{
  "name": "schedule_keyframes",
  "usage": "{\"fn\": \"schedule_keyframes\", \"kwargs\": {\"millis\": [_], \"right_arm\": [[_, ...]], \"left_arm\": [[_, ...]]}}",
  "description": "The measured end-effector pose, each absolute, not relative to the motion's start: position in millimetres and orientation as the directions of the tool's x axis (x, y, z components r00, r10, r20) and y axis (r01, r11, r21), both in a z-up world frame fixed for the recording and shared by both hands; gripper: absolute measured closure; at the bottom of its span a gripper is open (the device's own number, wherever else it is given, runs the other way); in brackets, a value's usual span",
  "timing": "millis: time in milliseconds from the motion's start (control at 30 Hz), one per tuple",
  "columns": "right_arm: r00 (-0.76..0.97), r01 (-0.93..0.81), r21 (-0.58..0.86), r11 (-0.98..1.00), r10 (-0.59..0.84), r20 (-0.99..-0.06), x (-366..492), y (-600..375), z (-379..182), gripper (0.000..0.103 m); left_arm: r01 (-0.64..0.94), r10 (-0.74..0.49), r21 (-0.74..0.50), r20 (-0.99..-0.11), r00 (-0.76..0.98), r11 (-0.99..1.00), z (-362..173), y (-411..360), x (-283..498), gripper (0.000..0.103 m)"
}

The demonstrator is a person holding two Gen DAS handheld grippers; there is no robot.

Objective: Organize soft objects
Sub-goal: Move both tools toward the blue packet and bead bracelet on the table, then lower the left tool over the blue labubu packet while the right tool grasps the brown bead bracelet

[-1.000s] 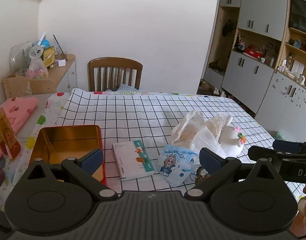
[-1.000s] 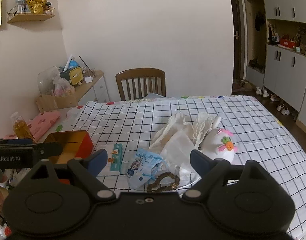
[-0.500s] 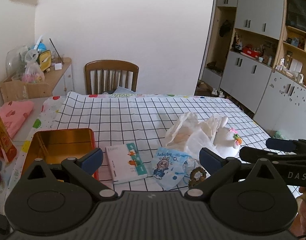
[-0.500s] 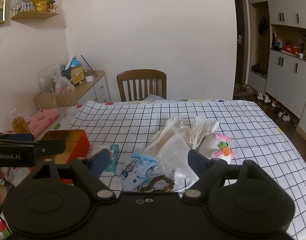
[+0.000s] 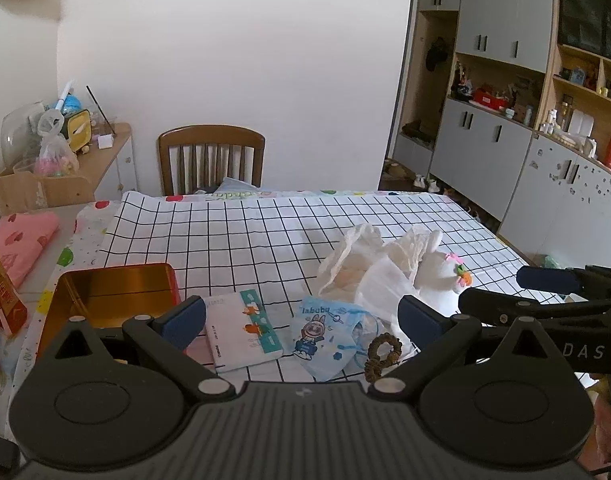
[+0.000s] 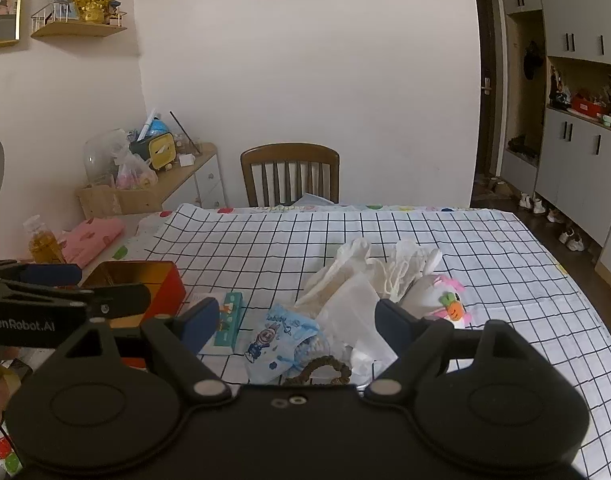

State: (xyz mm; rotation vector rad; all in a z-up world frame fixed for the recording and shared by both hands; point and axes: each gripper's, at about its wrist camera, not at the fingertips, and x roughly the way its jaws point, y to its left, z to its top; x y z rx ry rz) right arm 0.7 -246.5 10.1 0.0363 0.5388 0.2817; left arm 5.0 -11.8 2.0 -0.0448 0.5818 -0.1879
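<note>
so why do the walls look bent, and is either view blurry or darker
Fisheye bend in both views: the cabinets lean in the left wrist view, the door bows in the right. Neither is blurred. The right wrist view is dimmer and warmer; the left is brighter, with gold glare inside the tin.

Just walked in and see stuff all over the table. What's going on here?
A person holds a gripper in each hand above a checked tablecloth. Both the left gripper and the right gripper hover with jaws open, holding nothing. Ahead lie a blue printed pouch, a bead bracelet, crumpled white bags, a white plush toy and a small booklet, beside an open, empty tin. Nothing has been sorted yet.
</note>
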Motion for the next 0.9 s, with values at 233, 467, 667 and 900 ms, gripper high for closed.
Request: {"fn": "schedule_keyframes", "kwargs": {"millis": [233, 467, 667, 900], "right_arm": [[0.813, -0.264, 0.111, 0.958, 0.283, -0.508, 3, -248, 8, 0.019], [0.795, -0.26, 0.113, 0.959, 0.279, -0.539, 15, -252, -2, 0.019], [0.756, -0.26, 0.113, 0.959, 0.275, -0.594, 33, -259, -23, 0.022], [0.71, -0.3, 0.09, 0.95, 0.286, -0.644, 51, -265, -47, 0.028]], "left_arm": [[0.155, -0.187, -0.105, -0.554, 0.811, 0.982, -1, -11, 11, 0.0], [0.142, -0.186, -0.121, -0.588, 0.787, 0.982, -14, -10, 28, 0.0], [0.135, -0.184, -0.125, -0.624, 0.759, 0.983, -32, -13, 45, 0.0], [0.152, -0.173, -0.091, -0.663, 0.728, 0.984, -51, -27, 76, 0.0]]}}
